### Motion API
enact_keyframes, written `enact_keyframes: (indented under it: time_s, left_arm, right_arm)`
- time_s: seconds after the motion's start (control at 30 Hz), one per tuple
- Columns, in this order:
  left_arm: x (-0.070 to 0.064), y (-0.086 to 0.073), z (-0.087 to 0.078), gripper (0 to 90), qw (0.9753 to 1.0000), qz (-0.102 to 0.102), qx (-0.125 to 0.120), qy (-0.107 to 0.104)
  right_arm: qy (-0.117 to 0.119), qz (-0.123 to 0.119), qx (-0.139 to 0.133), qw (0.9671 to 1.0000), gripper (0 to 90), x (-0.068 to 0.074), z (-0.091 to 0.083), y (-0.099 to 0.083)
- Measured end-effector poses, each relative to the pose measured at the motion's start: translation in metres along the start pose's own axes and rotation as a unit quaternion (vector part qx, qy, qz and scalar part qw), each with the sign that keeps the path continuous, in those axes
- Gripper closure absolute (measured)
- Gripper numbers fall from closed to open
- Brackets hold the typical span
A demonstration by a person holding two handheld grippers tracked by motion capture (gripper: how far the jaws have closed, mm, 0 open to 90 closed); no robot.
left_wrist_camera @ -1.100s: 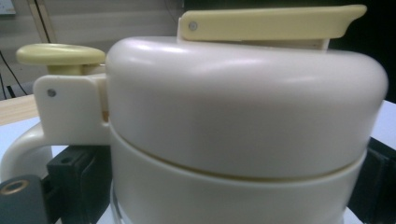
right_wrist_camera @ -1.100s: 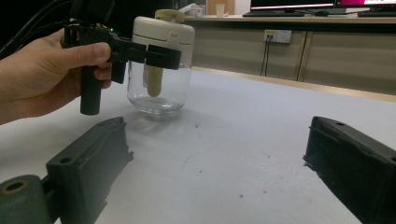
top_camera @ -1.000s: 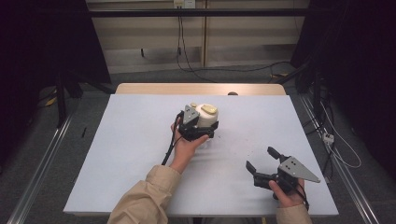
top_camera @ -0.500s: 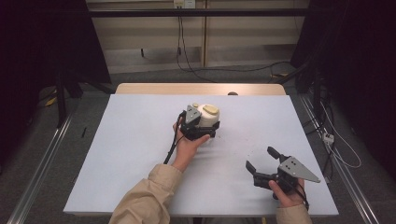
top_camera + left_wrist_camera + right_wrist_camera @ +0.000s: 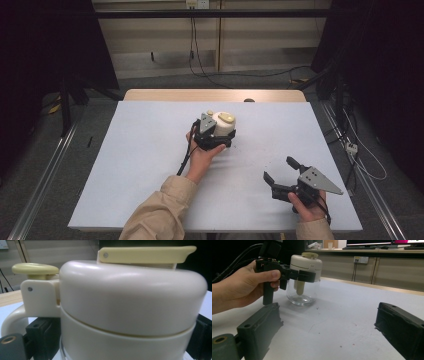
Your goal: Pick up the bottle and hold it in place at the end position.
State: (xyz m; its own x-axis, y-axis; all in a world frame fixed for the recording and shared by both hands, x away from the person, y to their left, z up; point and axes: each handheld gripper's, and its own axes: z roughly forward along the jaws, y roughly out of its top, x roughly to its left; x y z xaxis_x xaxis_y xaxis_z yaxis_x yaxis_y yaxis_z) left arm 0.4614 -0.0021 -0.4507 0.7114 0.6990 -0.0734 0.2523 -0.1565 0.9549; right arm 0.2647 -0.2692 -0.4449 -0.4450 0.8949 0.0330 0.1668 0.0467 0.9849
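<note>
Jug: a clear glass jug (image 5: 223, 131) with a cream lid (image 5: 132, 297) stands upright on the white table (image 5: 130, 165), a little past the middle, toward the far side.
Lid details: a pale yellow lever (image 5: 147, 254) lies flat on top; a round yellow button (image 5: 35, 268) sits over the handle (image 5: 12, 320).
Left tongs (image 5: 212, 141): closed on the jug, one black jaw on each side of it just under the lid; the right gripper view shows the jaws clamped across the glass below the cream rim.
Left hand (image 5: 202, 155): wrapped around the tongs' grip, on the near side of the jug, beige sleeve behind it.
Right tongs (image 5: 281, 176): open, jaws spread wide with nothing between them, low over the near right part of the table, well apart from the jug.
Right hand (image 5: 307, 207): at the near edge, holding the tongs from behind.
Background: cables (image 5: 192, 45) hang down the far wall.
</note>
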Motion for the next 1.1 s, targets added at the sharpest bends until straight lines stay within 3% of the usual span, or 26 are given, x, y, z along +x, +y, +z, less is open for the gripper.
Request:
enact_keyframes:
  time_s: [0.23,0.4,0.7,1.1]
  left_arm:
    - [-0.001,0.0,-0.002,6.2,0.9998,0.018,0.008,-0.003]
    - [-0.001,0.0,-0.004,6.1,0.9997,0.019,0.012,-0.007]
    - [0.0,-0.005,-0.008,6.0,0.9999,0.013,0.008,-0.007]
    - [0.003,-0.011,-0.013,5.9,0.9999,-0.01,-0.002,-0.01]
  right_arm:
    - [0.002,0.0,0.002,1.0,5.2,0.002,0.002,0.001]
    - [0.007,-0.003,0.003,1.0,5.2,0.004,0.004,0.002]
    - [0.014,-0.006,0.007,0.9999,5.2,0.007,0.009,0.002]
    - [0.019,-0.009,0.014,0.9997,5.2,0.01,0.013,0.003]
